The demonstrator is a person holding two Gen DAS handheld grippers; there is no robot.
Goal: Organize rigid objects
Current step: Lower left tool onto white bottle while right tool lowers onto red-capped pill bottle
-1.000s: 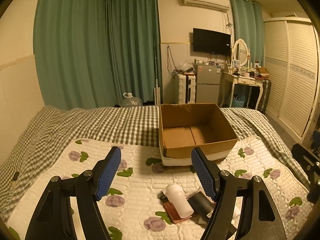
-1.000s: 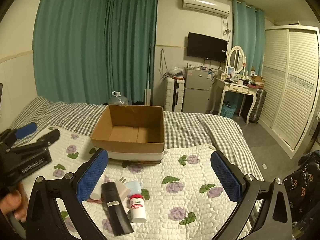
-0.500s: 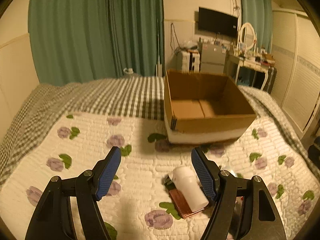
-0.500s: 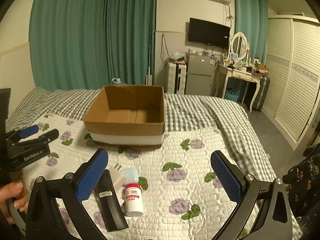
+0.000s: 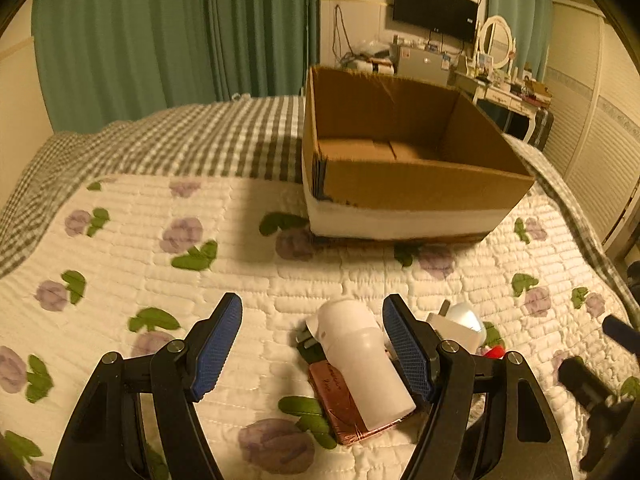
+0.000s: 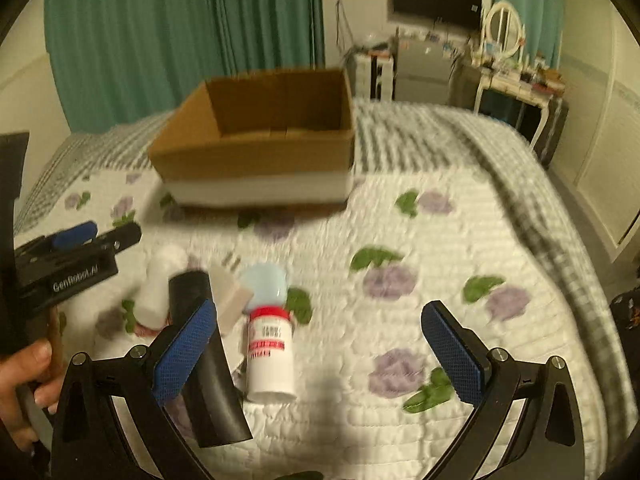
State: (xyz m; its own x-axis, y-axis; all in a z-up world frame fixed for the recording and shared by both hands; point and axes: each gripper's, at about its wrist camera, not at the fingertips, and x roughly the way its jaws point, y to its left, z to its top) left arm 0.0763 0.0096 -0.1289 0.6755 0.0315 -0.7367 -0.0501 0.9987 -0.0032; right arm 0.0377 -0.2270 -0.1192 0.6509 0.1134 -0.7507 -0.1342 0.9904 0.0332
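A small pile of objects lies on the floral quilt in front of an open cardboard box point(image 5: 404, 148), which also shows in the right wrist view point(image 6: 256, 136). A white bottle point(image 5: 364, 360) lies on a reddish-brown wallet point(image 5: 340, 408). In the right wrist view there is a red-capped white bottle point(image 6: 269, 354), a black flat case point(image 6: 200, 344), a white plug block point(image 6: 228, 294) and a pale blue lid point(image 6: 264, 286). My left gripper point(image 5: 312, 348) is open, low over the quilt, its right finger beside the white bottle. My right gripper point(image 6: 320, 354) is open wide around the red-capped bottle.
The bed has a checked blanket point(image 5: 180, 140) behind the quilt. Green curtains, a fridge, a dressing table point(image 5: 508, 88) and a white wardrobe stand beyond the bed. The left gripper body and a hand point(image 6: 28, 364) show at the left of the right wrist view.
Both grippers have moved forward and down toward the pile. The box and objects now look larger and nearer. Both stay open.
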